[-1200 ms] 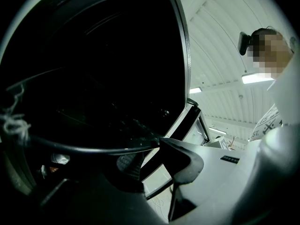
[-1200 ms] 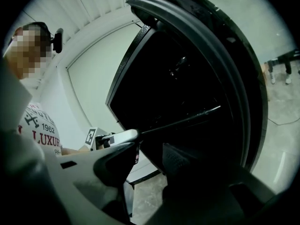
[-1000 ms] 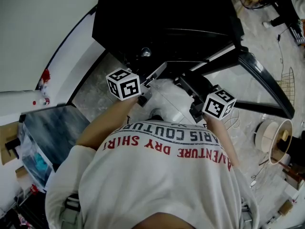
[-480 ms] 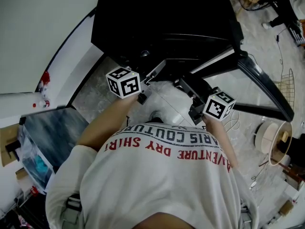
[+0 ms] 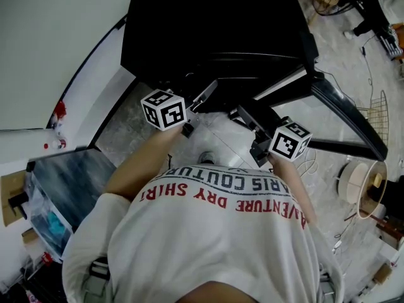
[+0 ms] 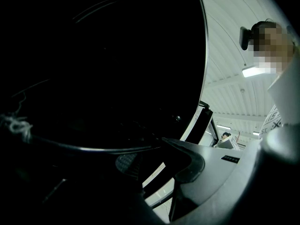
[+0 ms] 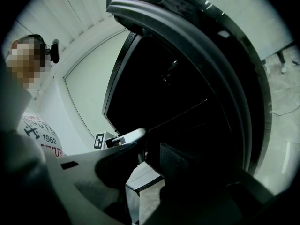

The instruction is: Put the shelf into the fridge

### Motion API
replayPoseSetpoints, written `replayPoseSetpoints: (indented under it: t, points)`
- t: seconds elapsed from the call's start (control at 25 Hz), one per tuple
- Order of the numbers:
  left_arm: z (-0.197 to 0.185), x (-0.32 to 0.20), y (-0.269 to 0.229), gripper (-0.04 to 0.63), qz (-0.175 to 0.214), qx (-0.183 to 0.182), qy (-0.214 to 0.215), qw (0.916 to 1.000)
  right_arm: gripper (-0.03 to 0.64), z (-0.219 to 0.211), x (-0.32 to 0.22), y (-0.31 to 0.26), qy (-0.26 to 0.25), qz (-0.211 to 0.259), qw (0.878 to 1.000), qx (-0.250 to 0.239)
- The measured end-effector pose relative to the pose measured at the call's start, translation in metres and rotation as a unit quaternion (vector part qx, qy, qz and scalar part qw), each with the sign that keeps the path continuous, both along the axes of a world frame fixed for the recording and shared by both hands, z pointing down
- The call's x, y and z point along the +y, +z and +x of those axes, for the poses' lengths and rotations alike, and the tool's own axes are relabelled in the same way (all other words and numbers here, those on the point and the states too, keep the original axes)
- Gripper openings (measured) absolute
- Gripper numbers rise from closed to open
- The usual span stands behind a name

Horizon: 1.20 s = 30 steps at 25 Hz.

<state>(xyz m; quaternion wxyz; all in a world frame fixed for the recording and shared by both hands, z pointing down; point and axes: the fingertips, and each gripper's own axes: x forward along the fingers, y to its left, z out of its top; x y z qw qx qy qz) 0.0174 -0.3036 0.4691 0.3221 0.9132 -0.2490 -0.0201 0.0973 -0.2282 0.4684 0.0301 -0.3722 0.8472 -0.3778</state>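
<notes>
Person stands at the black fridge (image 5: 214,24), its door (image 5: 344,112) swung open. The shelf (image 5: 224,134) is carried between both grippers, right at the fridge mouth. Left gripper (image 6: 157,161) pinches its rim, jaws just eased wider. Right gripper (image 7: 147,156) pinches the opposite edge, jaws just tightened

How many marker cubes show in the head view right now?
2. The left cube is in front of the dark fridge, left of centre. The right cube is lower, to its right, near the open door. None looks hidden.
</notes>
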Motion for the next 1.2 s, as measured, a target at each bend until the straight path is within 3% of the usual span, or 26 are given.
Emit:
replayPoseSetpoints:
  t: [1.2]
  points:
    - [-0.002,-0.034,-0.001,0.169,0.024,-0.030,-0.052,0.9979,0.130,-0.004,-0.017,-0.006,0.002,0.005,1.000,0.010]
